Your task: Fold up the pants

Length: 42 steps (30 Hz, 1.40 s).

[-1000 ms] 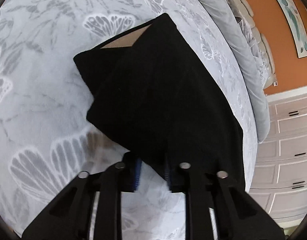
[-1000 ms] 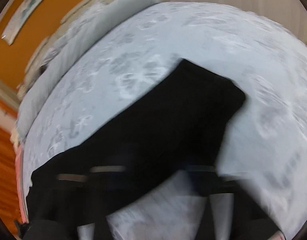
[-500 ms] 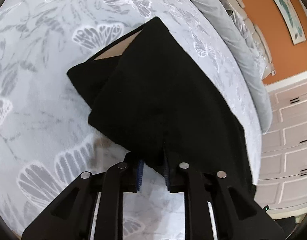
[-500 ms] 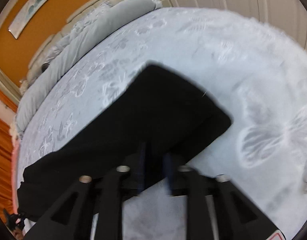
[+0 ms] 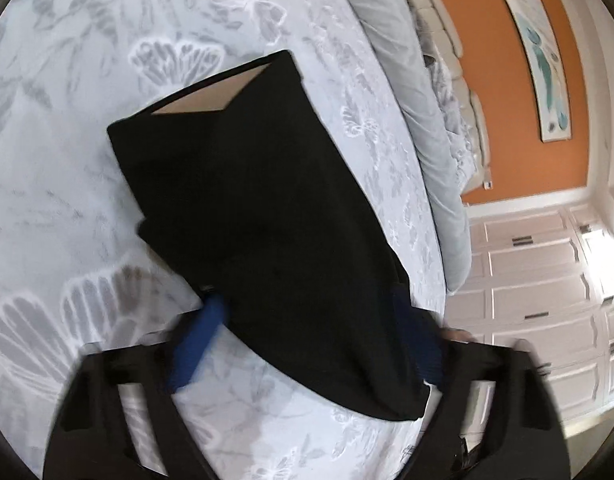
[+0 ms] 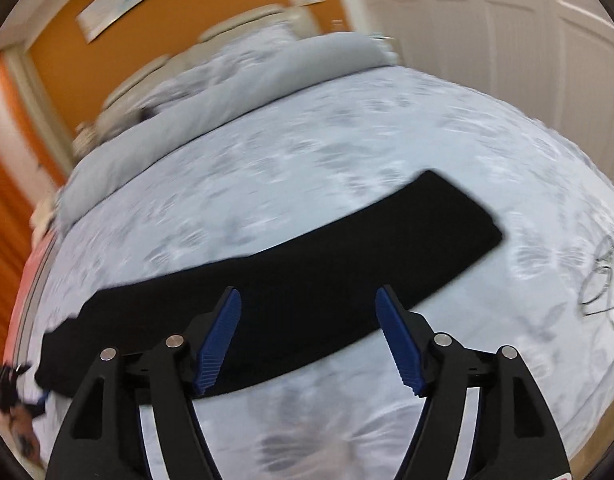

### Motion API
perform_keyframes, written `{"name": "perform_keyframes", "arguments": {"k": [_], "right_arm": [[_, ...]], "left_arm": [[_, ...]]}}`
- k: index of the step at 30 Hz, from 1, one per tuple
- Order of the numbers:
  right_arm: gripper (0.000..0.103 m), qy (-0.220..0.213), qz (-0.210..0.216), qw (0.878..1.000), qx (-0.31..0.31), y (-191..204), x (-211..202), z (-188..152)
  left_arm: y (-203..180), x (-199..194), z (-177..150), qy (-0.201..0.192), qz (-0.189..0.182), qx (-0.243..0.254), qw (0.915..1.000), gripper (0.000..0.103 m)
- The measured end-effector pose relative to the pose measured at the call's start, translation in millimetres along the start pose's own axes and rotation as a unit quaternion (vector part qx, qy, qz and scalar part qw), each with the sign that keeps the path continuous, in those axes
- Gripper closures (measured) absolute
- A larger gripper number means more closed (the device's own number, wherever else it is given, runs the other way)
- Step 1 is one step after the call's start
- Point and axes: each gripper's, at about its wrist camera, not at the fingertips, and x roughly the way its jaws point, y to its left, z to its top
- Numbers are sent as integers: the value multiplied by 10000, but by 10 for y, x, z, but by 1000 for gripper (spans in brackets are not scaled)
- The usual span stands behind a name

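Note:
Black pants (image 5: 267, 216), folded lengthwise, lie flat on the butterfly-print bedspread (image 5: 67, 184). A tan lining (image 5: 199, 98) shows at their far end. My left gripper (image 5: 307, 344) sits at their near end with its jaws opening. The cloth lies loose between the blue pads (image 5: 197, 344) and drapes over the right one without being pinched. In the right wrist view the pants (image 6: 291, 280) are a long dark strip across the bed. My right gripper (image 6: 309, 340) hovers above their near edge, jaws opening, with nothing between its pads (image 6: 219, 340).
A rolled grey duvet (image 6: 227, 100) and headboard lie along the far side of the bed below an orange wall (image 5: 507, 80). White cupboard doors (image 5: 547, 280) stand beside the bed. A thin dark wire-like object (image 6: 601, 276) lies on the bedspread at the right.
Both grippers were shut on the pants and have opened, letting the cloth go. The right gripper has pulled back and risen, and the pants now lie stretched out. The left gripper has stayed put.

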Motion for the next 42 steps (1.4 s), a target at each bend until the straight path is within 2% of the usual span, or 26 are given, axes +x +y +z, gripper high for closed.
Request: {"name": "perform_keyframes", "arguments": {"k": [1, 3, 5, 6, 7, 8, 9, 10, 11, 12, 14, 15, 16, 18, 19, 24, 26, 28, 29, 31, 34, 36, 37, 39, 40, 42], "right_arm": [[34, 33, 77, 9999, -90, 139, 21, -51], [34, 117, 210, 9995, -203, 382, 67, -152], [34, 111, 344, 9989, -306, 585, 70, -234], [34, 40, 393, 9985, -380, 687, 36, -270], [34, -18, 430, 9980, -464, 760, 8, -288], [34, -44, 434, 9974, -576, 827, 1, -306], [32, -6, 351, 9967, -737, 902, 25, -329], [32, 46, 225, 9962, -844, 933, 74, -334], [32, 123, 29, 9956, -926, 948, 134, -345], [32, 179, -29, 9955, -933, 957, 166, -352], [32, 325, 47, 9962, -808, 951, 232, -345], [32, 374, 127, 9963, -769, 955, 250, -349], [32, 437, 249, 9961, -722, 966, 267, -355], [31, 496, 359, 9957, -698, 1023, 297, -375], [31, 508, 374, 9953, -737, 1077, 310, -389], [31, 576, 509, 9919, -1011, 1399, 393, -480], [31, 572, 491, 9905, -1152, 1523, 418, -513], [31, 597, 490, 9890, -1262, 1609, 443, -539], [31, 613, 483, 9882, -1319, 1652, 463, -557], [31, 631, 449, 9873, -1390, 1706, 491, -573], [31, 576, 468, 9868, -1440, 1727, 470, -570], [31, 520, 429, 9863, -1505, 1707, 451, -571], [31, 527, 369, 9860, -1540, 1687, 461, -570], [31, 597, 200, 9857, -1566, 1617, 511, -569], [31, 633, 148, 9858, -1550, 1577, 529, -563], [31, 694, 124, 9869, -1448, 1487, 539, -525]], "left_arm": [[-35, 28, 32, 19, 117, 147, 9998, 97], [-125, 30, 93, -55, 272, 424, 9987, 98], [-300, -256, 135, -685, 73, 737, 9949, 99], [-403, -471, 149, -971, -203, 981, 9902, 98], [-419, -577, 143, -1114, -90, 1172, 9868, 98], [-375, -598, 143, -1172, 337, 1263, 9845, 100], [-209, -466, 194, -1027, 1321, 1140, 9793, 102], [-18, -346, 244, -748, 1735, 890, 9779, 103], [222, -243, 286, -374, 1796, 444, 9820, 103], [365, -253, 302, -246, 1528, 63, 9879, 103], [326, -434, 305, -502, 1212, 64, 9913, 101], [222, -542, 288, -696, 1126, 284, 9908, 91], [141, -596, 251, -777, 1038, 463, 9905, 61], [35, -600, 209, -837, 886, 565, 9909, 9], [45, -583, 182, -839, 870, 498, 9914, 5], [252, -147, 217, -127, 611, -254, 9977, 5], [320, -77, 229, -30, 492, -421, 9979, 16], [263, -48, 227, 70, 583, -237, 9980, 87], [206, -42, 229, 30, 724, -94, 9973, 98], [29, -142, 201, -152, 483, 109, 9987, 98], [-287, -553, 160, -851, 297, 754, 9931, 98], [-219, -650, 189, -1019, 632, 837, 9893, 98], [-34, -547, 235, -848, 1106, 581, 9885, 98], [263, -328, 268, -386, 1646, 99, 9856, 98], [337, -264, 257, -213, 1696, -19, 9853, 98], [153, -345, 225, -396, 1659, 366, 9847, 95]]}}
